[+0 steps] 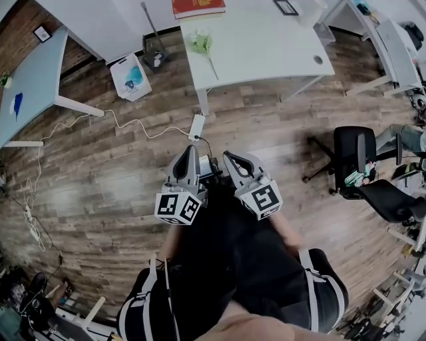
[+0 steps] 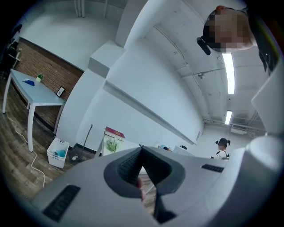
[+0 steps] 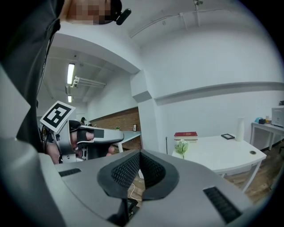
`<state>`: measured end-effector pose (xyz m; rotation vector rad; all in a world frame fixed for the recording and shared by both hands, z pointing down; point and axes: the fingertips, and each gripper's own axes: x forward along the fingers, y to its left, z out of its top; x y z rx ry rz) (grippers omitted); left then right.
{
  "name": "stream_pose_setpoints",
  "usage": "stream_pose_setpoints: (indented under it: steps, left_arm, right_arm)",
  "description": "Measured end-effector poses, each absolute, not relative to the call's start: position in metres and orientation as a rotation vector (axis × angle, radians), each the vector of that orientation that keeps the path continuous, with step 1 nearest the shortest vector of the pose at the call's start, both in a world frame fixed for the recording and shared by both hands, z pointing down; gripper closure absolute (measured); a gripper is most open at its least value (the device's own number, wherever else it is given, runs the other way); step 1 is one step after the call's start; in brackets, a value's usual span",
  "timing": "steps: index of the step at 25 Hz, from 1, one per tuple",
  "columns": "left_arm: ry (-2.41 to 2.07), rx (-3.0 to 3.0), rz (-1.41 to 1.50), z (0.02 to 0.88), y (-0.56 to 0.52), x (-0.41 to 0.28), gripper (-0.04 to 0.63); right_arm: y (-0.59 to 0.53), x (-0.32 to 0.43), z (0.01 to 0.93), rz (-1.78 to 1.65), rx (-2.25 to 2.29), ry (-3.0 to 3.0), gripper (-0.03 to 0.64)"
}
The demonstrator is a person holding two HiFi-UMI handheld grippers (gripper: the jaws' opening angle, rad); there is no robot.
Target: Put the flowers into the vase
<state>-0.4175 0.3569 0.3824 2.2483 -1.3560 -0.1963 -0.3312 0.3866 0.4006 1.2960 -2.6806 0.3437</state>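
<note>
Head view: left gripper (image 1: 191, 152) and right gripper (image 1: 231, 156) are side by side close to the person's body, over the wood floor (image 1: 120, 173), tips toward the white table (image 1: 266, 46). The flowers (image 1: 202, 44) lie flat on the table near its left end, stem toward the near edge, well apart from both grippers. A red book (image 1: 198, 6) is at the far edge behind them. A black chair (image 1: 353, 160) is to the right and a white bin (image 1: 130, 76) to the left.

Left gripper view: jaw tips are pressed together with nothing gripped. The flowers are small and far off, beyond the tips on the table.

Right gripper view: jaws are closed tip to tip and empty. The flowers lie ahead on the table, right of the tips, with the book just behind them. A tall white cylinder (image 3: 241, 128) stands farther right on the table. The left gripper, in a hand, shows at the left.
</note>
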Motion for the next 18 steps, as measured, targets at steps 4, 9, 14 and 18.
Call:
stream_pose_setpoints:
  steps: [4,9,14,18]
  left_arm:
    - [-1.333,2.224,-0.216,0.389,0.346,-0.441,0.549]
    - [-1.337,2.232,-0.153,0.402,0.342,-0.471,0.549]
    - [-1.322,2.228,-0.144,0.405,0.339,-0.482,0.549]
    - [-1.306,2.230,-0.148,0.404,0.334,-0.475,0.549]
  right_arm:
    - [0.377,-0.348,0.403,0.375,1.316,-2.669,0.601]
    - [0.377,-0.391,0.413,0.322,1.243,-2.641,0.601]
    - [0.375,-0.400,0.415,0.348,1.250,-2.558,0.601]
    - [0.369,-0.397,0.415,0.383,1.261,-2.547,0.601]
